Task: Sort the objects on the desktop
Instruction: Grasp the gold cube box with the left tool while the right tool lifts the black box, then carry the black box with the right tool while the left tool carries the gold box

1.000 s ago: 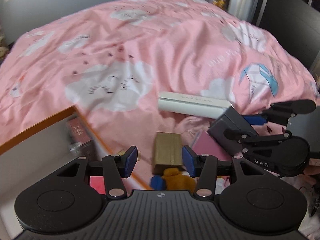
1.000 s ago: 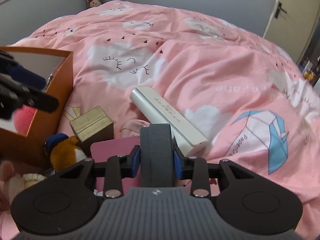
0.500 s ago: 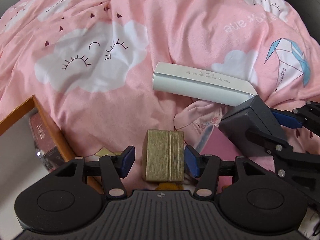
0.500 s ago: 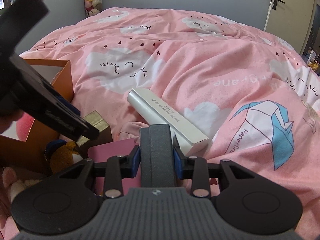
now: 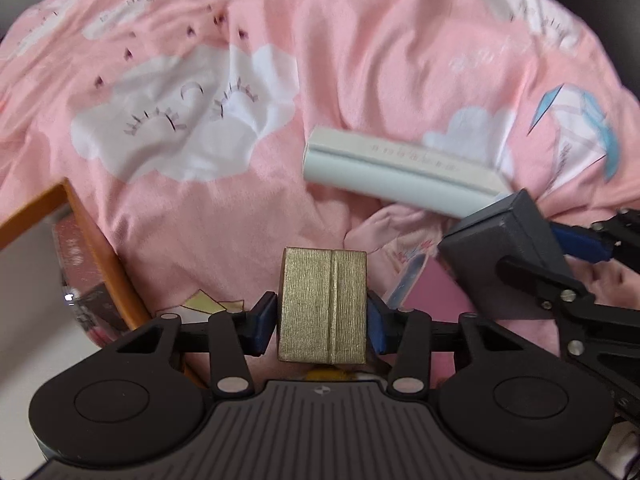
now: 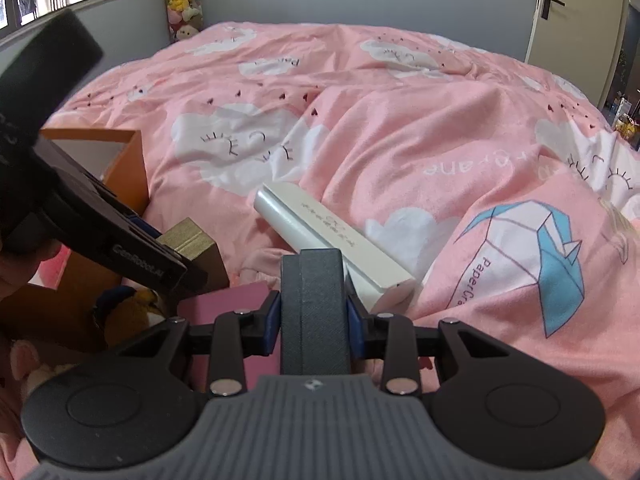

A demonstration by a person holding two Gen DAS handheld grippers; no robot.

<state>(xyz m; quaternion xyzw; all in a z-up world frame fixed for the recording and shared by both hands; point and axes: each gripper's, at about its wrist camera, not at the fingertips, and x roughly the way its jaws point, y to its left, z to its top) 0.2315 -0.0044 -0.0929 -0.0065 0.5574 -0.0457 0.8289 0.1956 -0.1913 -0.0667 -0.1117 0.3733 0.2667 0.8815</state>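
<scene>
My left gripper (image 5: 322, 322) is shut on a gold box (image 5: 323, 304), its blue pads pressed on both sides; the box also shows in the right wrist view (image 6: 192, 246). My right gripper (image 6: 312, 316) is shut on a dark grey box (image 6: 312, 304), seen in the left wrist view (image 5: 504, 244) at the right. A long white box (image 5: 400, 172) lies on the pink duvet beyond both. An orange-walled storage box (image 5: 96, 248) stands at the left, with a dark red item inside.
A pink flat item (image 6: 236, 300) lies under the grey box. A yellow and blue plush toy (image 6: 128, 312) sits beside the orange box (image 6: 128, 168). The pink cloud-print duvet (image 6: 400, 140) stretches ahead. A door (image 6: 560, 8) and a window are at the back.
My left gripper moved down and forward around the gold box and closed on it. My right gripper keeps holding the grey box, nearly still.
</scene>
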